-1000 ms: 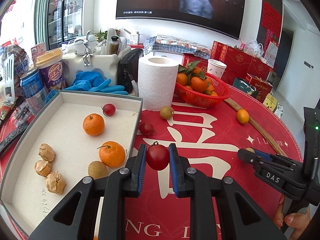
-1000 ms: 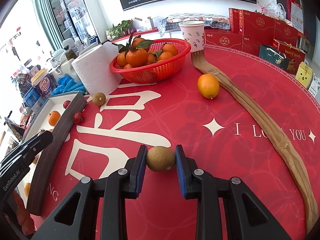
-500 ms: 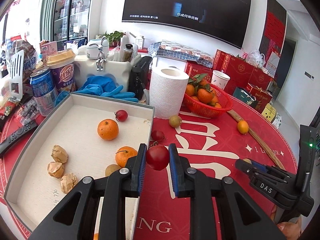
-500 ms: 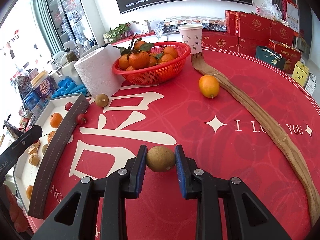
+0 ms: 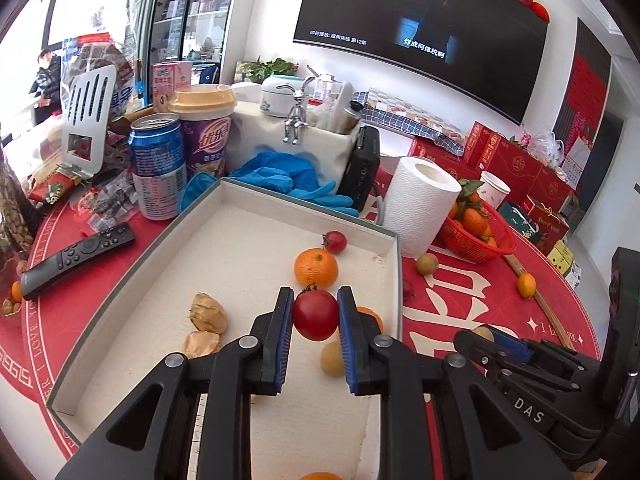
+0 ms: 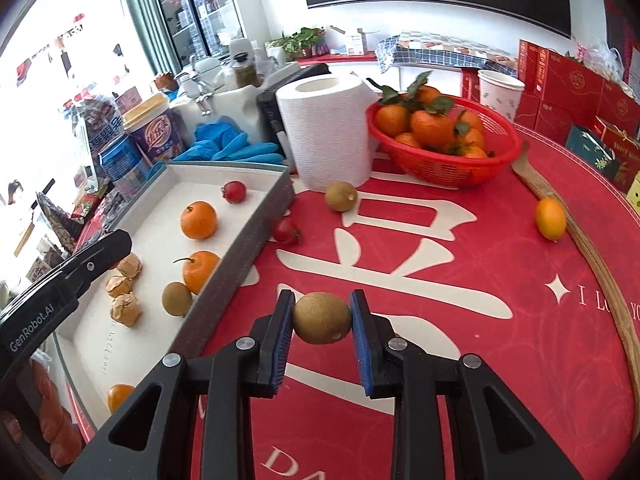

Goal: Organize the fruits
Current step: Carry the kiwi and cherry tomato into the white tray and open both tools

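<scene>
Left wrist view: the left gripper (image 5: 315, 316) clamps a small round red fruit (image 5: 315, 315), seemingly above the shallow white cardboard tray (image 5: 394, 264); released high, it could roll into the oranges.

Right wrist view: the right gripper (image 6: 322, 319) pinches a brown-green oval fruit (image 6: 322, 318) over the red tablecloth (image 6: 480, 280), beside the tray; its smooth skin might slip.

Bare white floor is left in the near and left parts of the shallow white cardboard tray (image 5: 224, 216); its right side is crowded by a round orange tangerine (image 5: 316, 267), a small red cherry tomato (image 5: 334, 241) and papery brown husked fruits (image 5: 208, 313). Open red patterned surface (image 6: 500, 360) is found ahead, bounded by the white paper towel roll (image 6: 326, 132) and red mesh plastic basket (image 6: 444, 160).
</scene>
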`<state>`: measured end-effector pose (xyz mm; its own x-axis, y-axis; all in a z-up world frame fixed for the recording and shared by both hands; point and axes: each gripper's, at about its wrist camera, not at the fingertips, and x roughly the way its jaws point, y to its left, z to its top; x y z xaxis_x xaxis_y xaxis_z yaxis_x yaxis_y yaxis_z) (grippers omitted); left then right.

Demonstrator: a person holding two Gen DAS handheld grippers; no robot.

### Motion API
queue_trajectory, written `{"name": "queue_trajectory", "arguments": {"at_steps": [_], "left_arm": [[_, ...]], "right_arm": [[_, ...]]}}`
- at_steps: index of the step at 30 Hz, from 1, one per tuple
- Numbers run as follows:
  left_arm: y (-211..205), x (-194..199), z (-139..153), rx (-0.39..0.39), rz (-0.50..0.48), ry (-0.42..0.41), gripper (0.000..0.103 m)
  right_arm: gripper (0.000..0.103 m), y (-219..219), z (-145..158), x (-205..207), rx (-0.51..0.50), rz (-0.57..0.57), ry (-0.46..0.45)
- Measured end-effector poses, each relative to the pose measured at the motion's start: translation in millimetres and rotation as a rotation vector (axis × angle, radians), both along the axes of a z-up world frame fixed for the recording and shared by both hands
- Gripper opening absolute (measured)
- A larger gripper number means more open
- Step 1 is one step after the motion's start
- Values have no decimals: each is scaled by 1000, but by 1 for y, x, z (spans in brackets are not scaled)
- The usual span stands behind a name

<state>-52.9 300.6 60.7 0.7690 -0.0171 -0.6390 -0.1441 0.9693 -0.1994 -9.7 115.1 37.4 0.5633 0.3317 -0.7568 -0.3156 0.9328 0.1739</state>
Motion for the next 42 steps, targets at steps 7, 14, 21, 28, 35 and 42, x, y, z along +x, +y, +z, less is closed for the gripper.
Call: {"name": "queue_trajectory", "arguments": {"at_steps": [7,14,21,28,35,42], "left_arm": [[29,6,-16,-38,70,65,24],[40,7,-25,-58,97,105,24],[38,10,-32,-41,99,134,24],[44,12,-37,-39,115,152,24],[43,12,-37,-33,122,156,25],[42,10,-34,-21,137,142,79]], "right_arm": [[29,47,9,3,-13,99,-1],[29,78,7,13,-4,149,46],[29,94,8,20,-21,168,65],[29,100,8,26,-21,171,72],[29,101,10,31,8,174,79],[68,106,10,34,62,192,103]]}}
